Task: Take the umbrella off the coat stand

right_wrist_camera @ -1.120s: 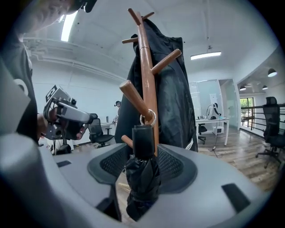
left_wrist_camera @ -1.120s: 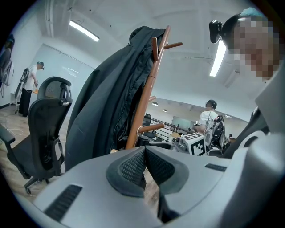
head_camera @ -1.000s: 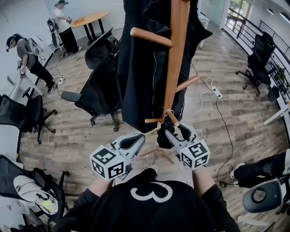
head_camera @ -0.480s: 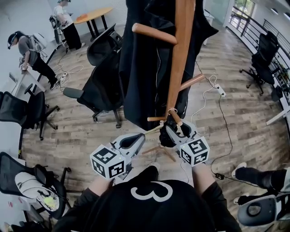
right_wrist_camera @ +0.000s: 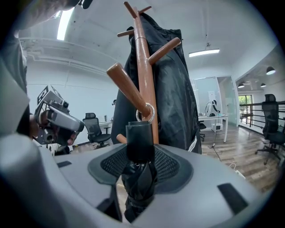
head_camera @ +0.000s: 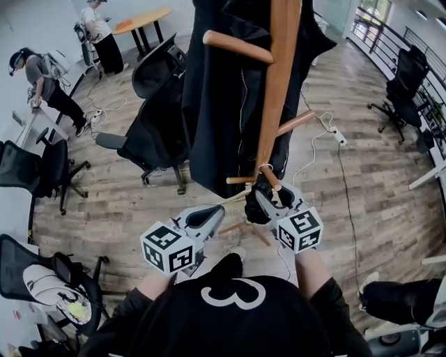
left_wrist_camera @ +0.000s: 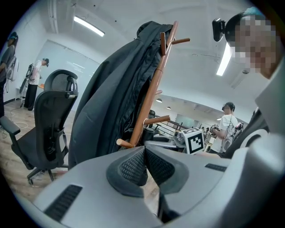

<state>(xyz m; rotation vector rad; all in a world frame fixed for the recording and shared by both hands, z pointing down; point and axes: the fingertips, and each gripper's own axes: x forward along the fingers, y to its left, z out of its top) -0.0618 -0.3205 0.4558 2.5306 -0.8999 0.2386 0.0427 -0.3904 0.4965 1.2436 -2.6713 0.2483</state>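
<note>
Open-plan office — black swivel chairs (head_camera: 35, 174), round meeting table (head_camera: 143, 18), wood-plank floor (head_camera: 380, 181), ceiling strip lights (right_wrist_camera: 204, 53)

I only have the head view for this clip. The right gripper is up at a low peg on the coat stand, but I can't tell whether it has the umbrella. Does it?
Observer: Yes. The right gripper view shows the right gripper shut on the folded black umbrella, handle end up between the jaws.
Operator: Is the umbrella free of the stand?
Observer: No. Its pale loop sits round the peg, close to the pole of the coat stand.
Operator: Is the left gripper holding anything?
Observer: No. In the left gripper view the left gripper has its jaws together with nothing between them.
</note>
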